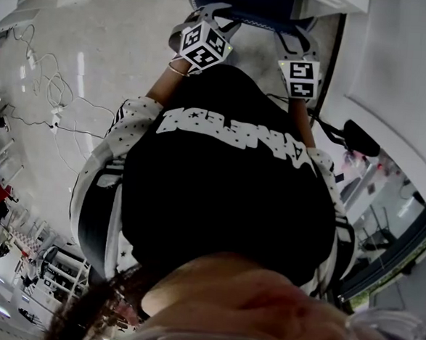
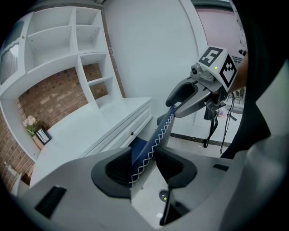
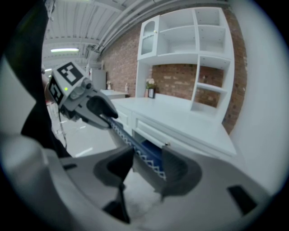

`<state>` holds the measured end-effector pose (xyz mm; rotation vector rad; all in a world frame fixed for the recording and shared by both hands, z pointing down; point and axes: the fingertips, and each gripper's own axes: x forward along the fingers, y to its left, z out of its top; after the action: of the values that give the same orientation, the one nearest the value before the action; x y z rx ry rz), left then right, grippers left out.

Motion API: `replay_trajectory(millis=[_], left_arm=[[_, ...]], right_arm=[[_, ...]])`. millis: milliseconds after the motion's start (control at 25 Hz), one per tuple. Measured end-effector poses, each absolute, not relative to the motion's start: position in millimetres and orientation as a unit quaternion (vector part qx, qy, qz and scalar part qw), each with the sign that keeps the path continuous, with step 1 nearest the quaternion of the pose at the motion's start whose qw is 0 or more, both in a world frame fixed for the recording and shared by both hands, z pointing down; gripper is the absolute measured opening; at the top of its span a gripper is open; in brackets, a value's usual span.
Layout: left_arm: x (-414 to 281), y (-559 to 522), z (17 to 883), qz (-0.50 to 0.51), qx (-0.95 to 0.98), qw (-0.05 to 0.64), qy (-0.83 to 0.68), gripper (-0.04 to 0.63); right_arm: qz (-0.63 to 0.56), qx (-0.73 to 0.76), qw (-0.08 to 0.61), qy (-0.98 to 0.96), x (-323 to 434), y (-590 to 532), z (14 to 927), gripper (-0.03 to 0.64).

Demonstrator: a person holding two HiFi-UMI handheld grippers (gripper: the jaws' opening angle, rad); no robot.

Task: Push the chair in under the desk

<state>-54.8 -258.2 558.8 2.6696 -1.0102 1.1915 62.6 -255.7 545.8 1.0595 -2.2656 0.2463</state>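
Note:
The chair's blue backrest [image 1: 254, 1], edged with white zigzag stitching, shows at the top of the head view, beyond the person's black shirt. My left gripper [image 1: 216, 15] and right gripper [image 1: 292, 33] both hold its top edge, side by side. In the left gripper view the backrest [image 2: 156, 140] runs between the left gripper's [image 2: 146, 164] pads, which press on it; the right gripper [image 2: 180, 106] clamps it farther along. In the right gripper view the backrest [image 3: 135, 146] fills the right gripper's [image 3: 146, 164] jaws, with the left gripper [image 3: 101, 113] beyond. The white desk [image 2: 90, 131] stands just ahead, the blue seat partly under it.
White shelves [image 2: 86, 58] rise over the desk against a brick wall [image 3: 180, 76]. A small flower pot [image 2: 30, 124] and a frame stand on the desk's far end. Cables [image 1: 51, 89] trail over the floor at the left. A black stand [image 2: 211, 131] is behind the right gripper.

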Motion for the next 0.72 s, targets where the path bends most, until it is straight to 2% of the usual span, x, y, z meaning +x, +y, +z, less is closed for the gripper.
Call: replay_trajectory(millis=[720], left_arm=[[-56, -274, 559, 0.386, 0.864, 0.023, -0.322, 0.199]], right_arm=[[0.095, 0.403, 0.315, -0.854, 61, -271, 545, 0.206]])
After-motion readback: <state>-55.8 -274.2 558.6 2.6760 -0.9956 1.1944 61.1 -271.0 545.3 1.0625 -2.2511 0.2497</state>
